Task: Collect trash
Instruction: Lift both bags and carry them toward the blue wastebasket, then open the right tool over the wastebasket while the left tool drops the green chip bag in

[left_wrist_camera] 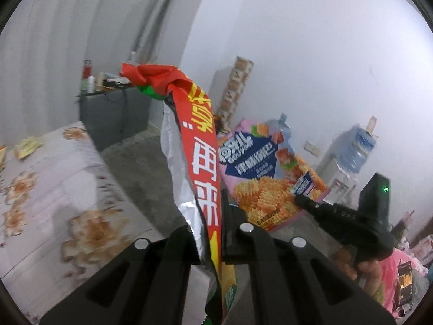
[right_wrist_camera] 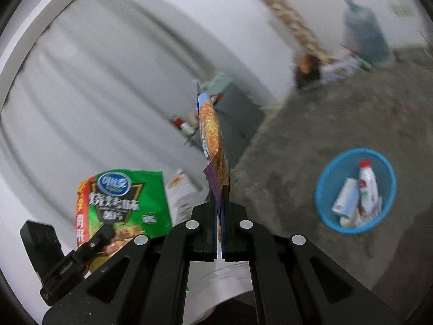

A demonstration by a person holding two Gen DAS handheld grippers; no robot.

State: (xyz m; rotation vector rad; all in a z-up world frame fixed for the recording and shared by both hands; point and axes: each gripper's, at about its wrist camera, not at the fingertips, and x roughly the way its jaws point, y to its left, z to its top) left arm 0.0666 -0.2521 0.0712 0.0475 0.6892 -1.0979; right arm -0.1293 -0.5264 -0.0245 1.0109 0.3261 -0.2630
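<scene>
I am holding two snack bags up in the air, one per gripper. My left gripper [left_wrist_camera: 213, 233] is pinching a red and green chip bag [left_wrist_camera: 200, 146] with big white and yellow characters; it is crumpled at the top and its silver lining is showing along one edge. My right gripper [right_wrist_camera: 219, 233] is clamping a pink waffle-crisp bag [right_wrist_camera: 213, 146], which I am seeing edge-on between the fingers [right_wrist_camera: 232, 233]; from the left camera its front is showing golden lattice crisps and a blue label. Down on the grey floor [right_wrist_camera: 297, 149], well apart from both bags, one blue basket [right_wrist_camera: 324, 189] is sitting with one white bottle [right_wrist_camera: 367, 184] and one white carton [right_wrist_camera: 346, 197] inside. A flowered bed [left_wrist_camera: 54, 189] is lying to my left.
</scene>
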